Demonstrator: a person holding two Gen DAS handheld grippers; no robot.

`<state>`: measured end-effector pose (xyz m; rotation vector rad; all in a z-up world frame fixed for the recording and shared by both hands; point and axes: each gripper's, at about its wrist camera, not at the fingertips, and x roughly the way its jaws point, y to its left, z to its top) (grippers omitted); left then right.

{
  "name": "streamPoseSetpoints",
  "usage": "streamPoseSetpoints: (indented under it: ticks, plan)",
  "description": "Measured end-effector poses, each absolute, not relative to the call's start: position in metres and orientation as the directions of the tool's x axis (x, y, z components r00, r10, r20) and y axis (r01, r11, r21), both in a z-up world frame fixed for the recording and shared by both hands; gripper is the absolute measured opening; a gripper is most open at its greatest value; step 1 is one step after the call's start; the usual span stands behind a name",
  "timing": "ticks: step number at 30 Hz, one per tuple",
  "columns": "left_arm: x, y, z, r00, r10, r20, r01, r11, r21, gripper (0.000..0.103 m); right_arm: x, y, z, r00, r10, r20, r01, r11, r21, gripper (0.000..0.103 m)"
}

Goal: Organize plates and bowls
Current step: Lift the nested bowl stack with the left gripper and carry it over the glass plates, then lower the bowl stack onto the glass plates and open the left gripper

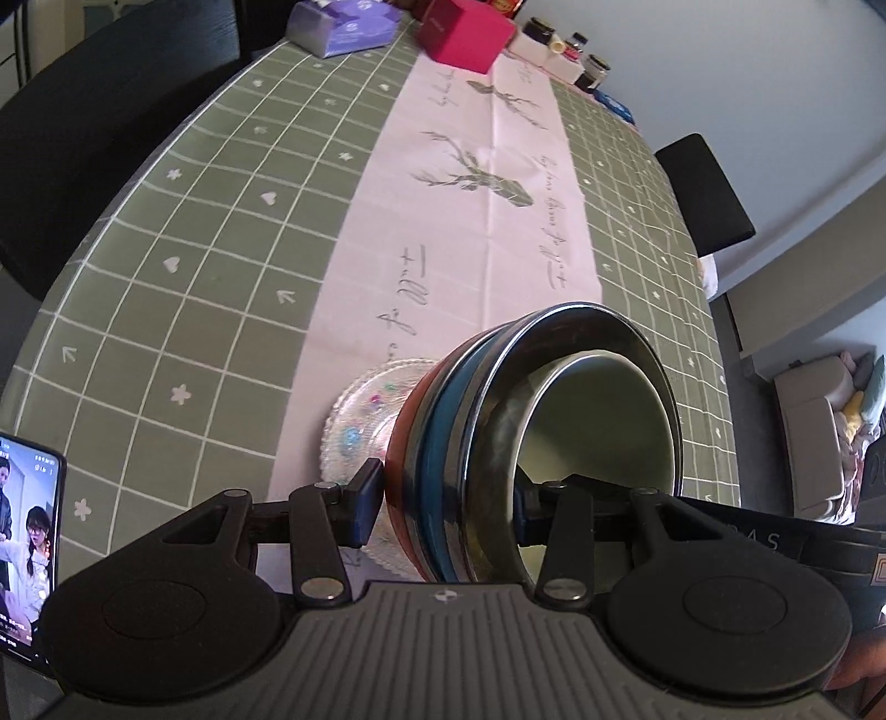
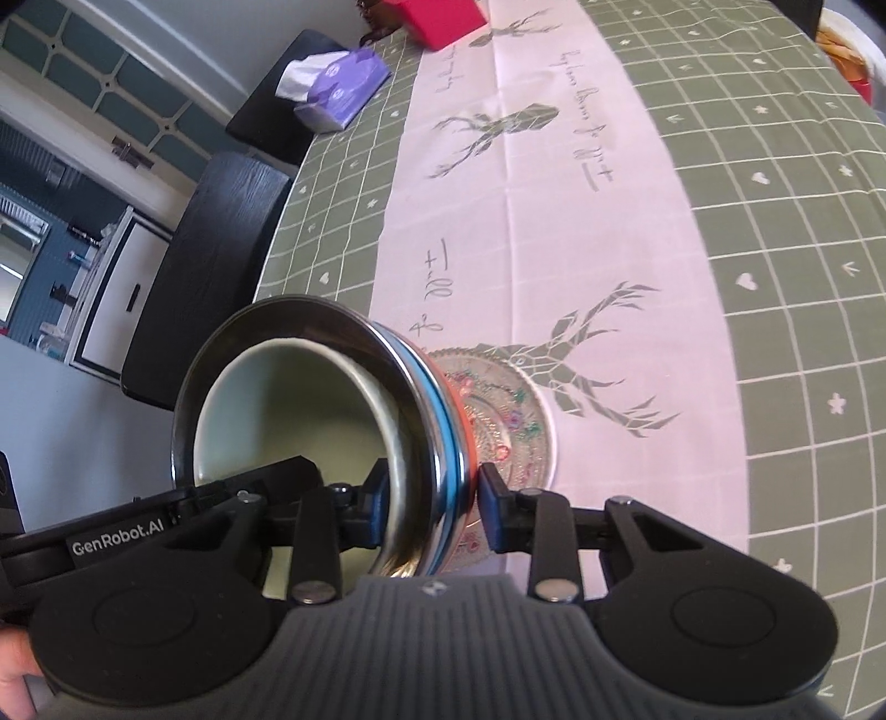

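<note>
A nested stack of bowls (image 1: 437,443) hangs tilted over the table: orange outermost, then blue, then steel, with a pale green bowl (image 1: 598,421) innermost. My left gripper (image 1: 446,504) is shut on one side of the stack's wall, one pad outside and one inside. On the opposite side my right gripper (image 2: 434,504) is shut on the stack of bowls (image 2: 398,387) the same way. Below it a patterned clear glass plate (image 1: 360,421) (image 2: 509,410) lies on the pink deer runner, partly hidden.
A phone (image 1: 27,531) with a lit screen lies at the near left table edge. A pink box (image 1: 465,33), a purple tissue pack (image 2: 338,88) and small jars (image 1: 559,47) stand at the far end. Black chairs (image 1: 703,188) (image 2: 205,260) flank the green grid tablecloth (image 1: 194,249).
</note>
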<state>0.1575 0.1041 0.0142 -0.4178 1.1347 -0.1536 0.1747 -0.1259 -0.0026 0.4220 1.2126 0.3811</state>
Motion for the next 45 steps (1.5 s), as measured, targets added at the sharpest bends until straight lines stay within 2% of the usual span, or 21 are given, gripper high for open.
streamPoseSetpoints:
  ticks: [18,33,36,40,45]
  plan:
    - [0.191,0.108,-0.028,0.274,-0.350,-0.896,-0.140,0.907,-0.397,0.050,0.207,-0.121,-0.042,0.195,0.478,-0.856,-0.029,0.876,0.482,0.031]
    - [0.201,0.109,-0.031,0.204,-0.361,-0.910,-0.136,0.910,-0.392,0.050,0.212,-0.119,-0.035,0.178,0.490,-0.853,-0.077,0.871,0.485,0.045]
    - [0.200,0.111,-0.027,0.219,-0.368,-0.904,-0.130,0.907,-0.401,0.063,0.211,-0.121,-0.034,0.186,0.487,-0.853,-0.086,0.873,0.480,0.052]
    - [0.199,0.113,-0.019,0.247,-0.367,-0.897,-0.120,0.907,-0.404,0.072,0.209,-0.126,-0.032,0.189,0.489,-0.852,-0.088,0.872,0.481,0.058]
    - [0.195,0.112,-0.008,0.259,-0.370,-0.892,-0.098,0.909,-0.406,0.075,0.204,-0.131,-0.027,0.206,0.490,-0.847,-0.090,0.872,0.482,0.062]
